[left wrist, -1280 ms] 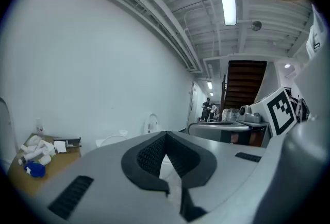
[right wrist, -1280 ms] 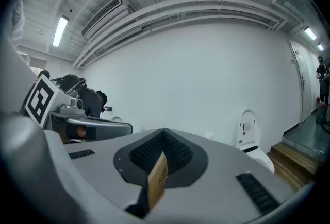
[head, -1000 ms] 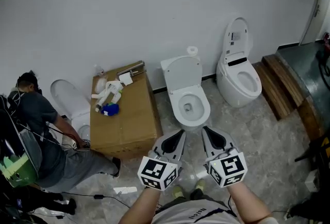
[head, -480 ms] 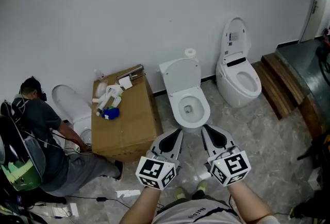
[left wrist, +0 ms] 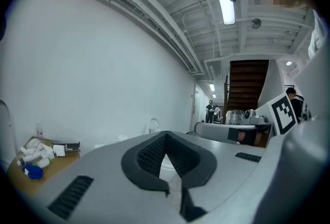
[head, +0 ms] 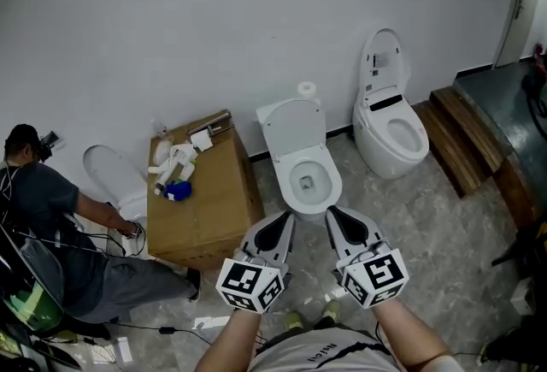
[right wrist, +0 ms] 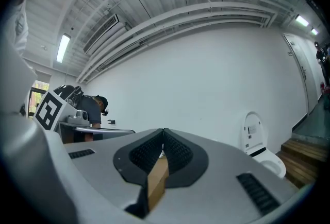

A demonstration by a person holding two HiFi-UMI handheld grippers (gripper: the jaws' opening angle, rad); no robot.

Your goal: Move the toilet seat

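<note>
A white toilet (head: 305,182) stands against the wall in the head view, its lid (head: 292,127) raised and the seat ring (head: 326,184) lying flat on the bowl. My left gripper (head: 285,220) and right gripper (head: 333,215) hover side by side just in front of the bowl, touching nothing. Both are shut with nothing between the jaws. In the left gripper view the left gripper (left wrist: 165,135) has its tips pressed together. The right gripper (right wrist: 163,133) looks the same in its own view.
A cardboard box (head: 208,195) with bottles and a blue object stands left of the toilet. A person (head: 47,221) crouches at far left beside another toilet (head: 109,176). A second toilet (head: 391,135) with raised lid and wooden steps (head: 457,144) lie to the right.
The head view has shifted slightly, so the toilet sits a little further left. Both grippers stay shut before the bowl. The person at left has shifted position and turned away.
</note>
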